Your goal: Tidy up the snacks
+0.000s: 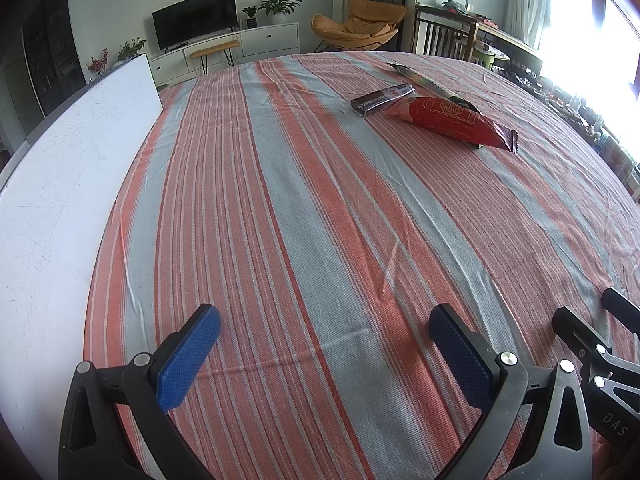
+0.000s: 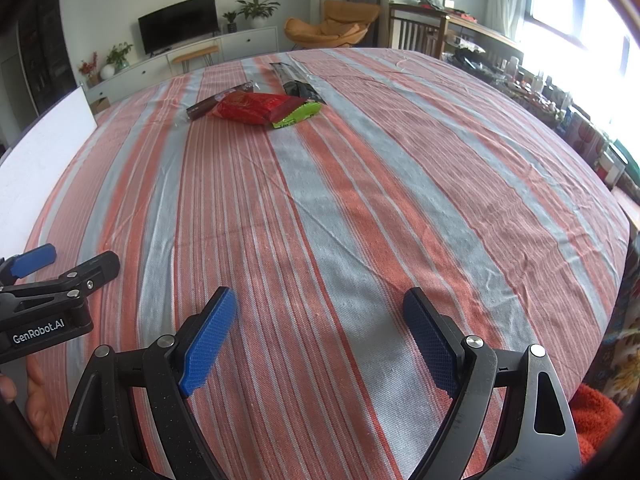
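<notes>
Striped cloth (image 1: 320, 200) under L gripper (image 1: 324, 328) & R gripper (image 2: 320, 316), side-by-side, tilted down, fingers apart, empty.

Both tongs (image 1: 324, 344) (image 2: 320, 332) wide apart, empty

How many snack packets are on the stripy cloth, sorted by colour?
Red foil snack packet: 1
Bright green snack wrapper, tucked partly under the red one: 1
Dark brown flat bar wrapper: 1
Long black-and-clear plastic packet: 1
Total: 4
</notes>
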